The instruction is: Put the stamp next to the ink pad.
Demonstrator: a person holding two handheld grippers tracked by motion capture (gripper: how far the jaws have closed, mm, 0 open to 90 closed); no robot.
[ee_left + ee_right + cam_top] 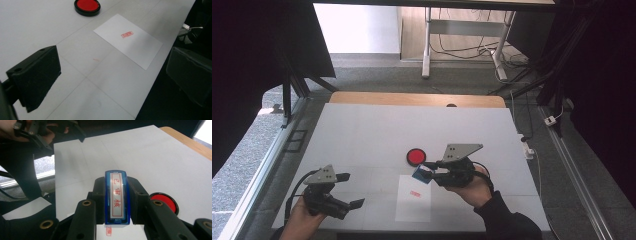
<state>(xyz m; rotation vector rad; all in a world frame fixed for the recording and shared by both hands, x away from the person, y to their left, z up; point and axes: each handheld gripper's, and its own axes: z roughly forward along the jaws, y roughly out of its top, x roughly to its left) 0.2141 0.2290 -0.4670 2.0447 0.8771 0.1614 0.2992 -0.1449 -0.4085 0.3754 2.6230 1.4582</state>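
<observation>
**Stamp held above the sheet's far edge, ink pad at one o'clock**

A white table [362,130] is set on a grey carpeted floor, with dark curtains at both sides and a desk frame seen beyond the far edge. Taken from left to right in the high view, the left gripper [346,195] is held low near the near-left corner, its jaws spread wide apart and nothing between them; in the left gripper view the same two black jaws are seen well apart over bare table. Next, a white paper sheet [413,200] is laid near the front edge, its long axis running from six to twelve o'clock, and one red imprint [415,193] is already carried on its upper half. From the sheet, the round red ink pad [416,156] is placed at twelve o'clock, just beyond the far edge. At the right, the right gripper [428,171] is closed on a blue stamp [116,197], clamped by its two long sides.

The stamp is held above the sheet's far right corner, with the pad lying at about eleven o'clock from it and near. In the right gripper view the pad [163,201] is seen to the right of the jaws and the imprint [108,230] directly beneath them. The right gripper is judged far nearer to both pad and sheet than the left. The stamp's long axis is aligned with the jaws, so a short downward move would be needed for either re-inking or printing.
</observation>
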